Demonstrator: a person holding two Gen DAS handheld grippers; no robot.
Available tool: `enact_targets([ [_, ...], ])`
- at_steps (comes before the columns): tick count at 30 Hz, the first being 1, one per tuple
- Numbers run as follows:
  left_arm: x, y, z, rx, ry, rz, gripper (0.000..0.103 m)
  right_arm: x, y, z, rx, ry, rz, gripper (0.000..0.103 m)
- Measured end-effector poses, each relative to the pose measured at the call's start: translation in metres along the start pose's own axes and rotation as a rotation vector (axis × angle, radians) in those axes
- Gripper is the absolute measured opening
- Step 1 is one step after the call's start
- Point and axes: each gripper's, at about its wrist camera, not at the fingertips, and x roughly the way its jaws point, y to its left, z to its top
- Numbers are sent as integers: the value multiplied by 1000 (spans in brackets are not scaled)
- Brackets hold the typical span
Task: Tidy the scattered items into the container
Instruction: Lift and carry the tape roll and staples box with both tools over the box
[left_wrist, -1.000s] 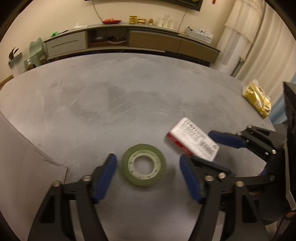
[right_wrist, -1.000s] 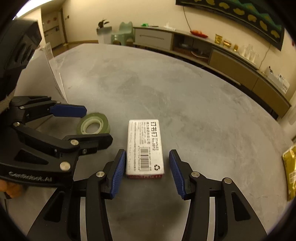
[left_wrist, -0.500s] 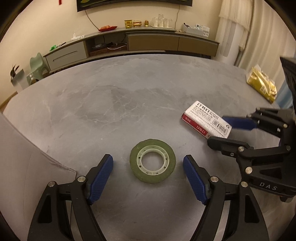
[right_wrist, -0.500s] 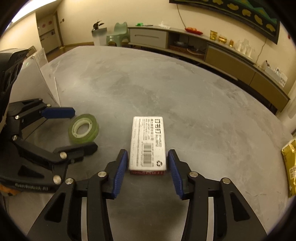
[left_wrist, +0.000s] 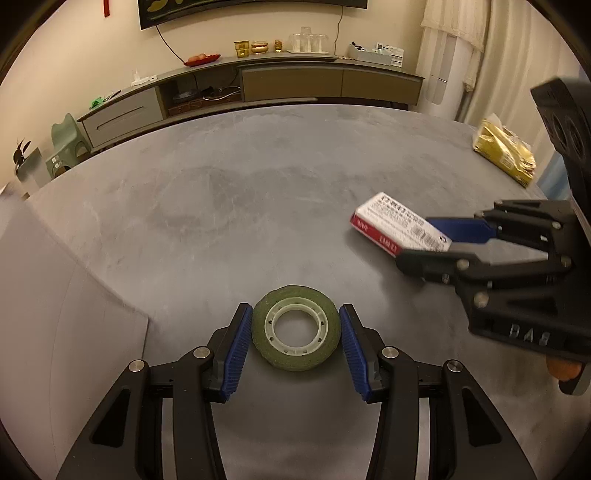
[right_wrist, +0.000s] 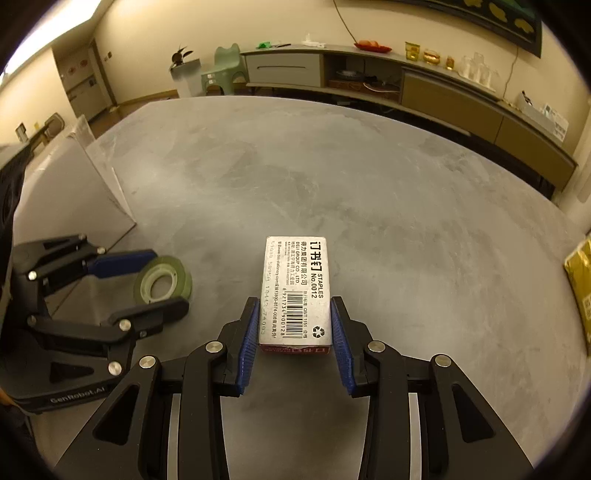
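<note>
Gripping both items now. Left gripper (left_wrist: 295, 345) has its blue pads closed against the sides of the green tape roll (left_wrist: 295, 328), which lies flat on the grey table (left_wrist: 258, 206). Right gripper (right_wrist: 294, 338) is clamped on the near end of the staple box (right_wrist: 295, 291), label up, far end pointing away. White container wall (left_wrist: 55, 295) stands just left of the left gripper. Yellow packet (left_wrist: 504, 155) sits far right, beyond the right gripper.

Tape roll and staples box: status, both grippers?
Left gripper shut on tape roll. Right gripper shut on staples box. Both on table. Container left, path clear.
</note>
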Motion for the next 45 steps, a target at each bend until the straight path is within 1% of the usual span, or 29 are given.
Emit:
enact_targets([
  [7, -30, -11, -17, 27, -11, 2, 49, -26, 16, -10, 14, -4, 5, 39],
  [15, -74, -21, -33, 37, -45, 2, 49, -62, 47, -17, 19, -42, 33, 39],
  [19, -94, -23, -43, 41, -56, 2, 49, -79, 60, -24, 18, -58, 43, 39],
  [28, -136, -31, -62, 43, -83, -6, 49, -120, 81, -47, 60, -96, 71, 39],
  [38, -179, -39, -80, 57, -119, -14, 49, -145, 97, -65, 96, -123, 93, 39],
  [45, -203, -38, -90, 60, -139, -26, 49, -156, 109, -74, 85, -143, 92, 39],
])
